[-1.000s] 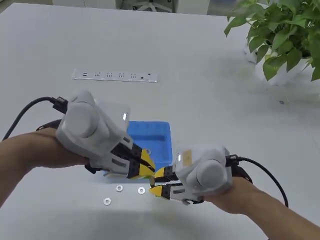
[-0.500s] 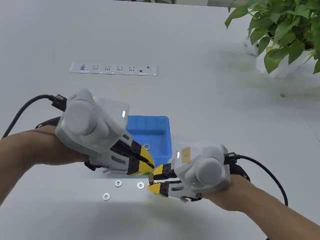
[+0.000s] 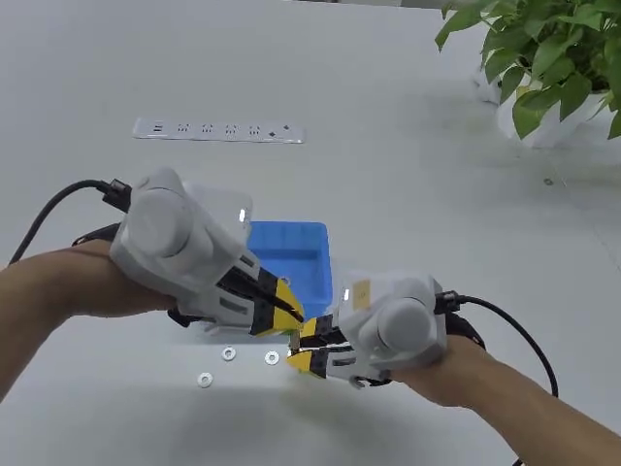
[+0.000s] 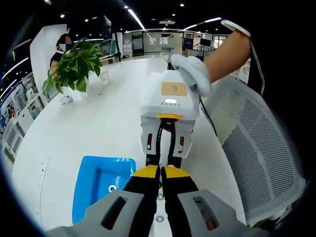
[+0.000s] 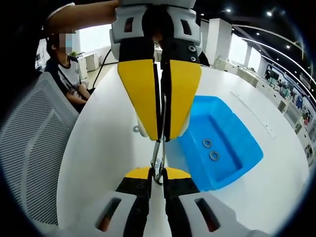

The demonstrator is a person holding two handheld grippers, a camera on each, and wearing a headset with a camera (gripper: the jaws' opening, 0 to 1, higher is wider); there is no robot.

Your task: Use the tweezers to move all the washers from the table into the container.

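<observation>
Bright, even light from ceiling lights [image 4: 134, 16], faint glare on white worktop [image 3: 388, 146], soft shadow under right gripper [image 3: 303, 350], head view sharp, both gripper views heavily fisheye-bent toward edges, room behind dim, close-up jaws slightly soft.

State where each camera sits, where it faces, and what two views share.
Head view: on the head, looking down at the table; forearms, left gripper, right gripper show.
Left gripper view: on that gripper, facing the right one; own jaws below.
Right gripper view: on that gripper, facing the left one along the tweezers; own jaws below.
Gripper views share the blue container.
</observation>
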